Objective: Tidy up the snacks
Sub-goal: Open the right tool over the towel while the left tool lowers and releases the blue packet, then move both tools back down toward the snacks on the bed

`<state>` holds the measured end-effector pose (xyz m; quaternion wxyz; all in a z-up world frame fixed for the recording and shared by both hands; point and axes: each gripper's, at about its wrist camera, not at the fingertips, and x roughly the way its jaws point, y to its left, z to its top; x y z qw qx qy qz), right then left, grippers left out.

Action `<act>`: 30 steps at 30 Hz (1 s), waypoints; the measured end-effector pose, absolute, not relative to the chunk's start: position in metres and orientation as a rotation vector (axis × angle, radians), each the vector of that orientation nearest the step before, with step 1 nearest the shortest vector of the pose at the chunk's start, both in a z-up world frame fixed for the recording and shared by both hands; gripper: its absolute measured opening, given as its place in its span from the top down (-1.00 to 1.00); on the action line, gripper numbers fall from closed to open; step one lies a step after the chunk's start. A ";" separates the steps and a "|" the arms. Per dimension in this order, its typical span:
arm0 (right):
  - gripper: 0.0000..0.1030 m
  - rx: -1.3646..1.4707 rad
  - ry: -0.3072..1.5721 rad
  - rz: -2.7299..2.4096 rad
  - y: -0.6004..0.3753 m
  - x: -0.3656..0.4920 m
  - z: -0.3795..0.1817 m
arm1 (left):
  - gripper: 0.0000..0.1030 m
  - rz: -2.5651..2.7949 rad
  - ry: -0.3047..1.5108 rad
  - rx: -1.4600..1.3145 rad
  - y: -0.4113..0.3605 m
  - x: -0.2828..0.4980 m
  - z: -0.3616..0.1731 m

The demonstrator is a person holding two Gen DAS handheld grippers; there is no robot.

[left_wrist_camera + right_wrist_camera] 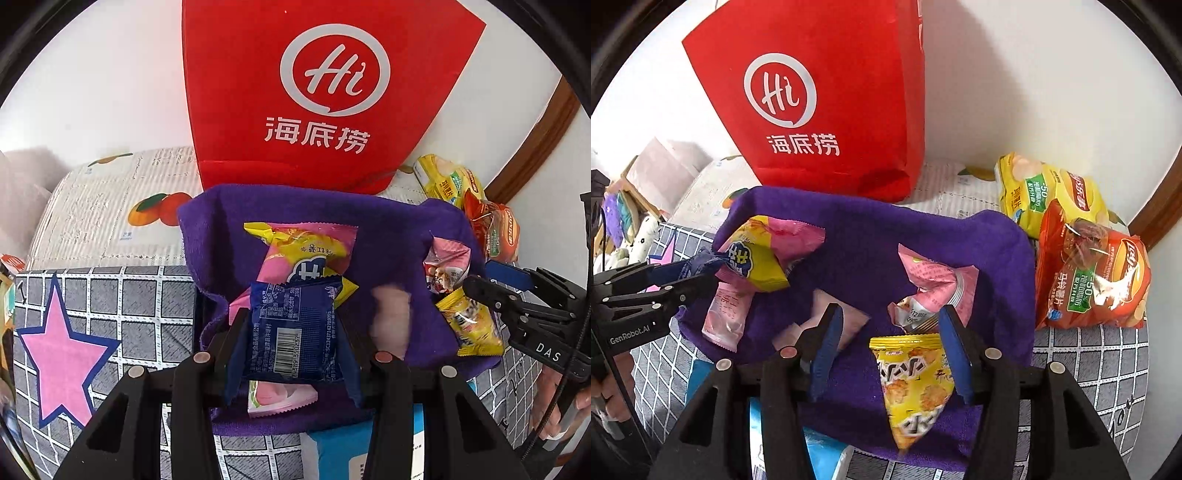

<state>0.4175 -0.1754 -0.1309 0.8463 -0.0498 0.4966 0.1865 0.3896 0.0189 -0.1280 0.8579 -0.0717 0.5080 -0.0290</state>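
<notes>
A purple cloth (pixel 384 236) (pixel 871 236) lies on the bed with small snack packets on it. My left gripper (pixel 293 328) is shut on a dark blue packet (pixel 295 332) and holds it over a pink-and-yellow packet (pixel 306 251) (pixel 757 258). The left gripper also shows in the right wrist view (pixel 683 280) at the left. My right gripper (pixel 890 328) is open over the cloth, with a yellow triangular packet (pixel 912 384) and a pink packet (pixel 934 284) between and ahead of its fingers. It shows at the right of the left wrist view (pixel 491 284).
A red paper bag (pixel 325 92) (pixel 827 99) stands against the wall behind the cloth. A yellow chip bag (pixel 1045 192) and a red chip bag (pixel 1093 280) lie at the right. A light blue pack (pixel 340 454) lies at the near edge. The bedspread (pixel 110 325) has a pink star.
</notes>
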 end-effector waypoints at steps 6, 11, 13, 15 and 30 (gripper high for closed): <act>-0.04 -0.097 1.042 0.380 -0.177 0.417 -0.128 | 0.15 -0.080 1.089 -0.186 0.020 0.393 -0.135; -0.04 -0.093 1.023 0.378 -0.176 0.414 -0.123 | 0.15 -0.078 1.090 -0.187 0.020 0.394 -0.137; -0.04 -0.097 1.015 0.382 -0.175 0.412 -0.120 | 0.15 -0.081 1.091 -0.196 0.020 0.394 -0.137; -0.04 -0.102 1.008 0.386 -0.174 0.411 -0.119 | 0.15 -0.084 1.094 -0.204 0.021 0.395 -0.137; -0.04 -0.098 0.973 0.377 -0.172 0.402 -0.110 | -0.07 -0.107 1.071 -0.239 0.025 0.390 -0.119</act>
